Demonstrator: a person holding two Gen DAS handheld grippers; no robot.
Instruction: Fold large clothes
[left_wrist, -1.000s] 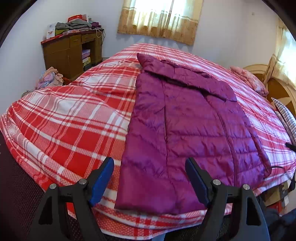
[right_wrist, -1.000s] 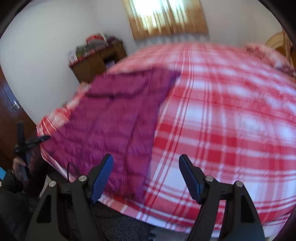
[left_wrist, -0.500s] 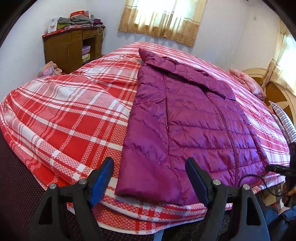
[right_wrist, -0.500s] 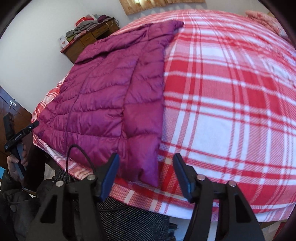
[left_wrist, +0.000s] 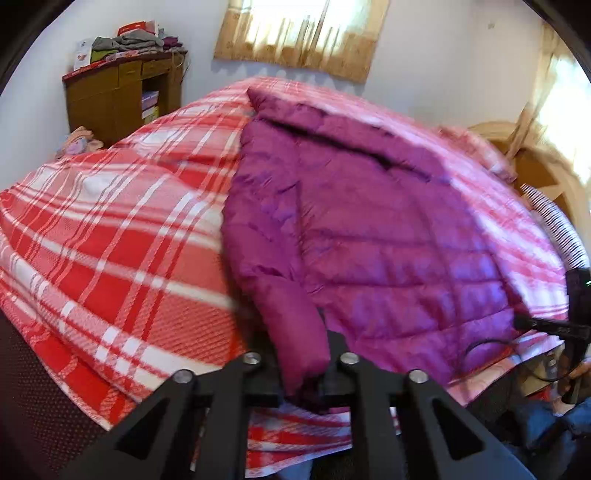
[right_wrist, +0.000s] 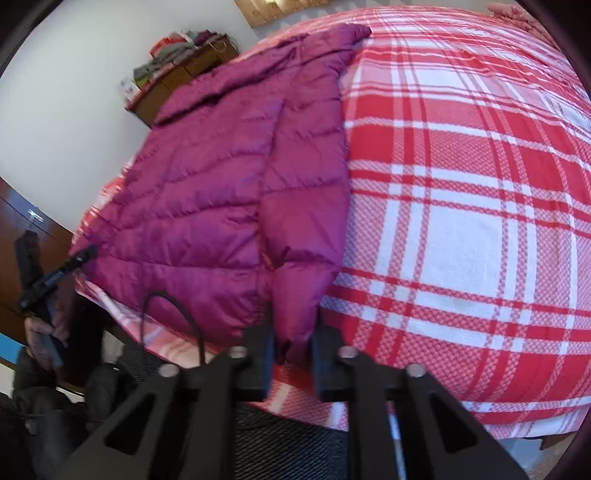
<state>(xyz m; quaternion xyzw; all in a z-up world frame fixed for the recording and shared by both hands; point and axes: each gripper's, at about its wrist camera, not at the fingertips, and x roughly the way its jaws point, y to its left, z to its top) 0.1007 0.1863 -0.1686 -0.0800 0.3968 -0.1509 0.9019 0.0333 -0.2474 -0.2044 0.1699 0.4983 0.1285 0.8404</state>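
Left wrist view: my left gripper (left_wrist: 301, 373) closes on the quilted purple jacket (left_wrist: 388, 236); my right gripper (right_wrist: 291, 354) pinches its puffy hem on the plaid bedspread (right_wrist: 461, 221).

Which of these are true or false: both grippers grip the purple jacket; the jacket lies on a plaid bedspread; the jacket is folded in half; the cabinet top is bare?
1. Both the left gripper and the right gripper grip the purple jacket: true.
2. It lies on a red plaid bedspread: true.
3. It is folded in half: false, it is spread out.
4. The wooden cabinet top is bare: false, clothes are piled there.
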